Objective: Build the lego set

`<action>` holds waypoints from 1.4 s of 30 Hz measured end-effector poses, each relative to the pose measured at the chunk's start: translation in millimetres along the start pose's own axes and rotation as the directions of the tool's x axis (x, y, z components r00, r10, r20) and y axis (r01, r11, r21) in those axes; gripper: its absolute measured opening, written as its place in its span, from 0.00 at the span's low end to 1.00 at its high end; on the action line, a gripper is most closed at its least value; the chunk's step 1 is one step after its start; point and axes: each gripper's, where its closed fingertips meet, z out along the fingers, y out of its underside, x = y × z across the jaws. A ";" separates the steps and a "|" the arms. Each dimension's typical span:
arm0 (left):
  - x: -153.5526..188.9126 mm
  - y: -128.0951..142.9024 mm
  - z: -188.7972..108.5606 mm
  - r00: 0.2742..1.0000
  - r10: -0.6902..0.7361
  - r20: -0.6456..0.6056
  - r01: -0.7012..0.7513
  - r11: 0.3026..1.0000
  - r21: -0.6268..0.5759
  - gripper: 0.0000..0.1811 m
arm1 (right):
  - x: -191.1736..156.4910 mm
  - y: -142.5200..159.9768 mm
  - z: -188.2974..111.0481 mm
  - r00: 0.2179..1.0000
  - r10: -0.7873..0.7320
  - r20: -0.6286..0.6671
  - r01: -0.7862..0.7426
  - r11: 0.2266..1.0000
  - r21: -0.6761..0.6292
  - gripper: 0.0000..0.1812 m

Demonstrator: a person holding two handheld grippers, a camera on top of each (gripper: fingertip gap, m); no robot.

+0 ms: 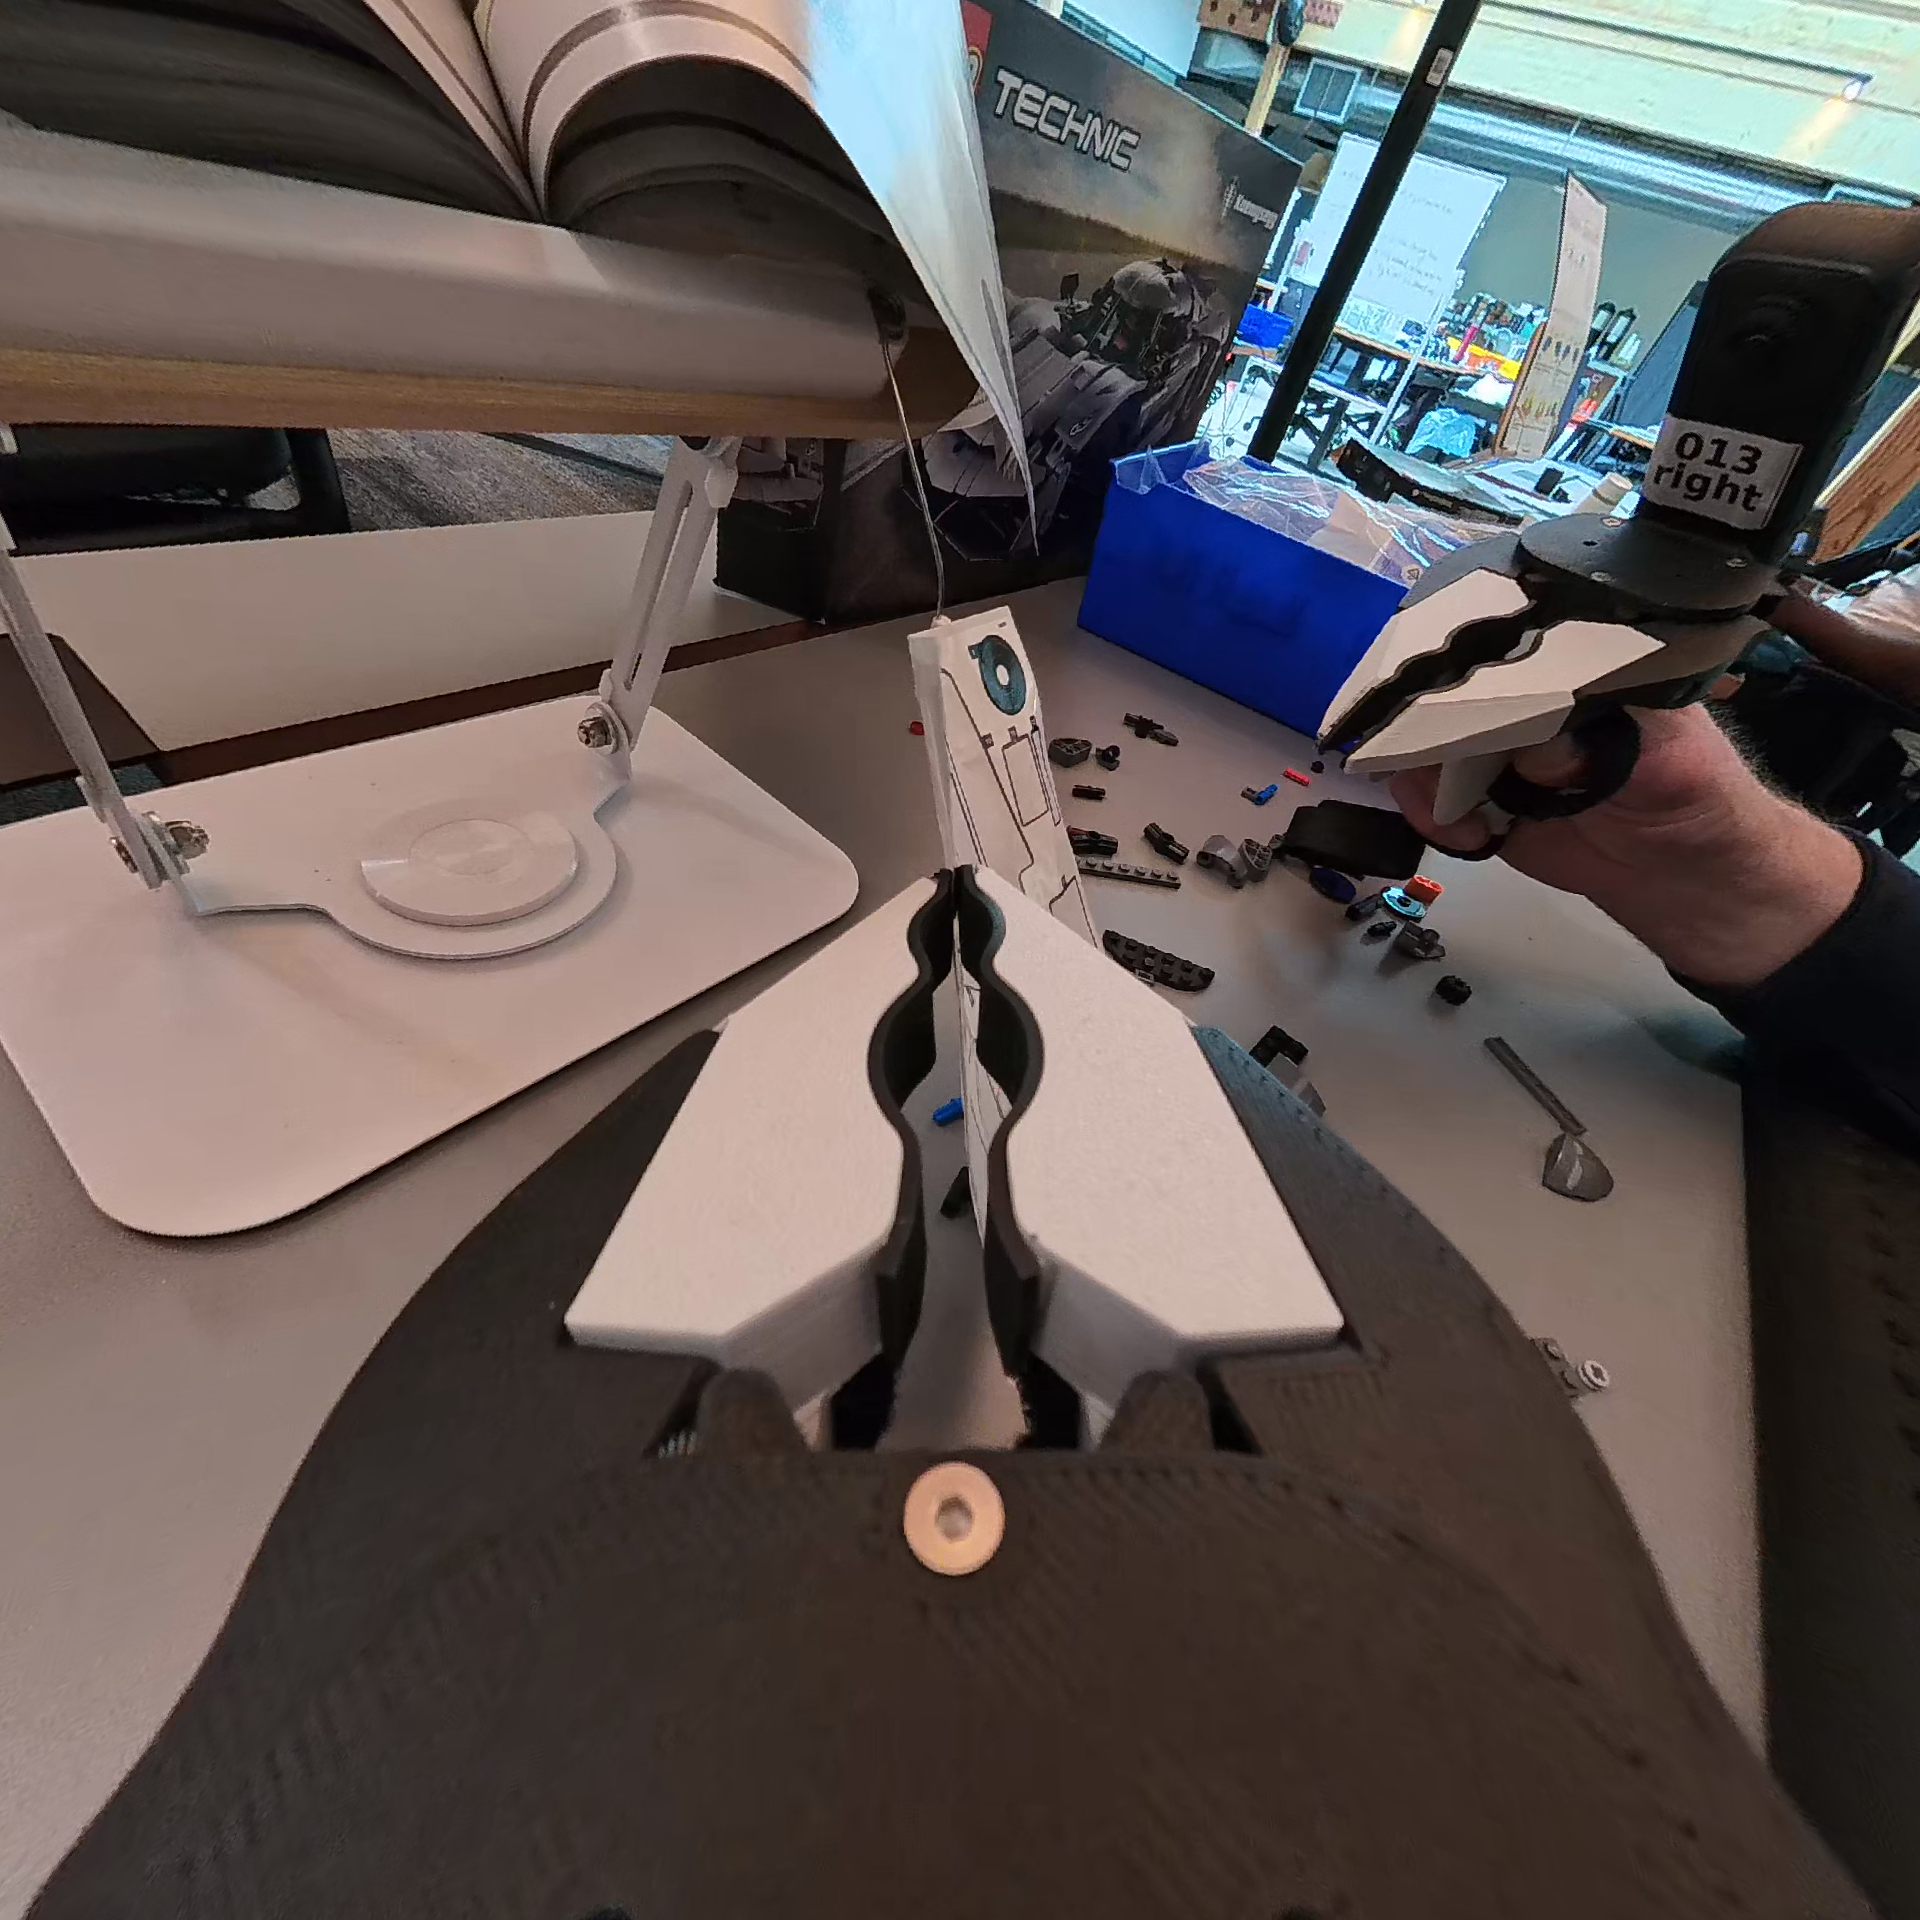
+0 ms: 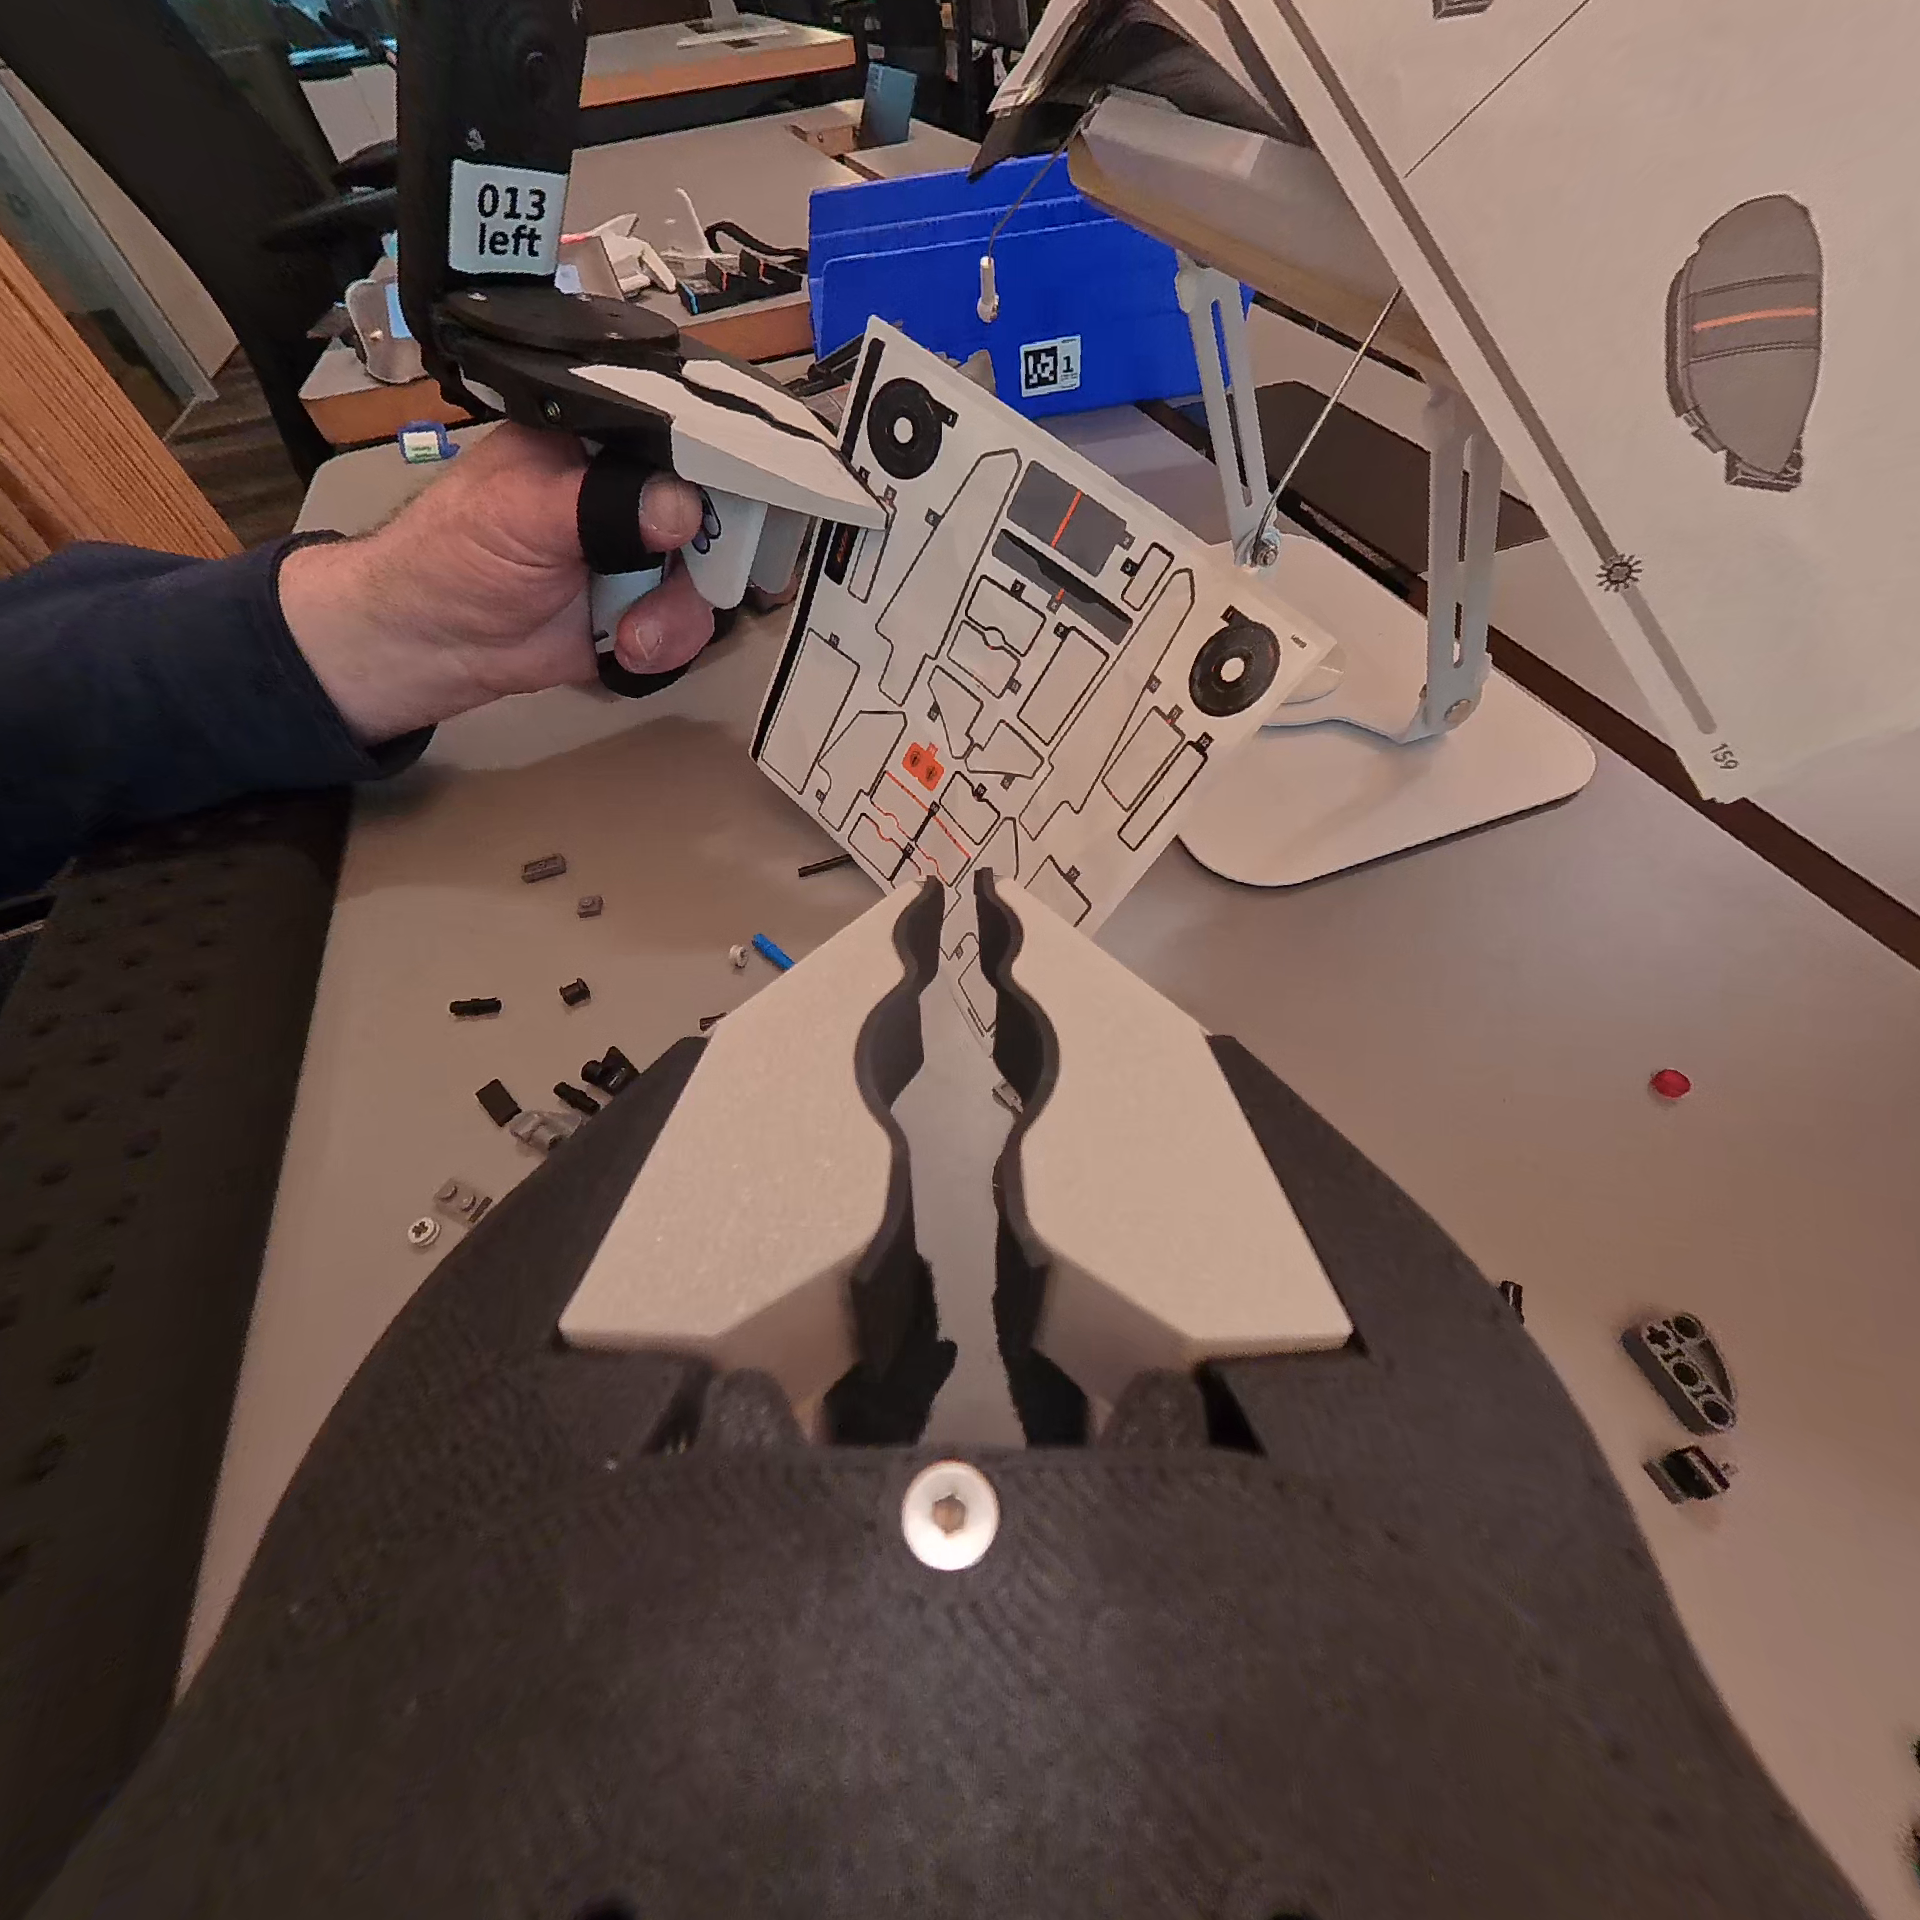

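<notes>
White paper with black and orange outlines, that is the sticker sheet (image 2: 1023, 665), and it is up off the counter (image 2: 1351, 1039), held edge-on in the left gripper (image 1: 954, 883). Its jaws are pressed together on the sheet's edge, pinching it so the sheet stands ahead of the tips and runs back between them. From the right wrist view the sheet hangs tilted just beyond the right gripper (image 2: 958, 891), whose jaws stand slightly apart with nothing between them; the sheet's lower corner sits just past the tips, and I cannot tell whether it touches them.

How far along? Not very, by the look of it. Loose lego pieces (image 1: 1153, 842) lie scattered on the counter to the right of the left jaws, small black pins, a grey connector, a flat black plate, none joined into anything large that shows here. More bits (image 2: 561, 1081) sit left of the right jaws, and a grey beam (image 2: 1683, 1361) lies off to their right. No finished model is in sight.

The instruction booklet (image 2: 1621, 364) rests open on a white stand (image 1: 416, 987) above and left of the left jaws. A blue bin (image 1: 1226, 613) sits beyond, to the right. Stickers look mostly unpeeled, so I judge decorating and much assembly remain.
</notes>
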 end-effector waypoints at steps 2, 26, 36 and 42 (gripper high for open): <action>0.0 0.4 0.1 1.000 0.001 0.000 -0.001 1.000 -0.002 0.00 | 0.5 -0.1 -0.1 1.000 0.002 -0.002 -0.002 1.000 0.001 0.03; -1.6 2.2 0.3 1.000 0.001 0.009 -0.001 1.000 -0.014 0.00 | 1.0 0.2 -0.4 1.000 0.003 -0.006 -0.003 1.000 -0.002 0.03; -13.2 15.0 3.6 0.995 0.040 0.095 -0.031 0.995 -0.094 0.00 | 2.7 1.3 -0.8 1.000 -0.005 -0.016 0.005 1.000 -0.011 0.03; -26.5 23.9 2.6 0.984 0.049 0.169 -0.024 0.989 -0.147 0.00 | 3.6 4.8 0.5 1.000 -0.011 -0.022 0.010 0.999 -0.032 0.04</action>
